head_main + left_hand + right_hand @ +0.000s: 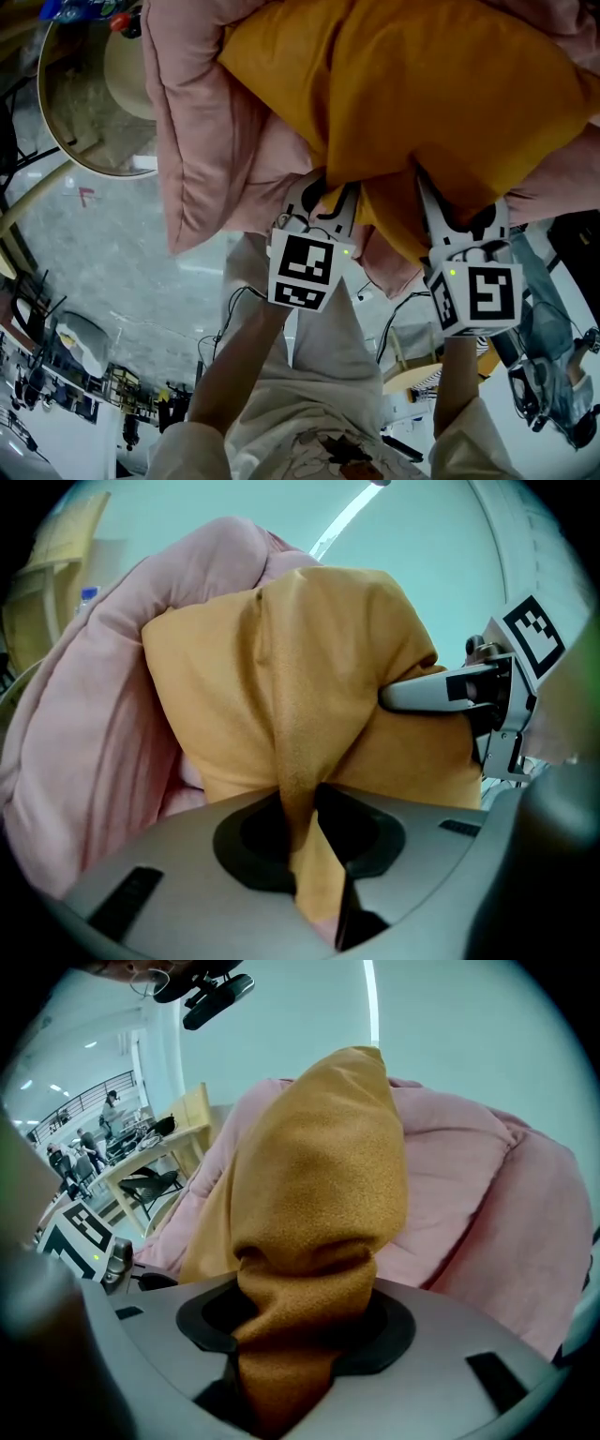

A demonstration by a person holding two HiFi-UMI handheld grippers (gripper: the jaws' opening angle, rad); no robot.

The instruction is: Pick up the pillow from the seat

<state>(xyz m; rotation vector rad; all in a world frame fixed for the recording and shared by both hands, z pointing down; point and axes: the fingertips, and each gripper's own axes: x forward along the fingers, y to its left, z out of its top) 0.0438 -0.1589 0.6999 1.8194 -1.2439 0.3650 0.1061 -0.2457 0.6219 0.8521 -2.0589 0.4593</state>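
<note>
While both claws bite into it, the mustard-yellow pillow (441, 84) lies pressed against the pink cushion (202, 131), in front of that cushion's folds on the person's side. Cannot tell whether it rests its weight there or already hangs from the claws.

- Left claw (305, 832): clenched on a thin pleat of the pillow's cover. The cloth is drawn into a narrow ridge that runs up from the jaws.
- Right claw (281, 1335): clenched on a thicker bunch of the same cover, crumpled and rolled where it enters the jaws. The jaws stand wider than the left pair because of the wad between them.
- The two holds sit side by side along the pillow's edge farthest from the pink cushion, a little apart.

Handling, as a judgement:
- Soft and loosely filled; it dents and puckers wherever it is pinched. Likely light.
- The cover looks napped and matt, so it should not slide readily through the pads.
- The left hold seems to take cover cloth only. The filling may sag away from it and the pleat could creep out under load.
- A deeper bite that takes in some filling, near a corner or seam, would carry better. The two holds kept apart should stop the body drooping and dragging on the pink cushion.
</note>
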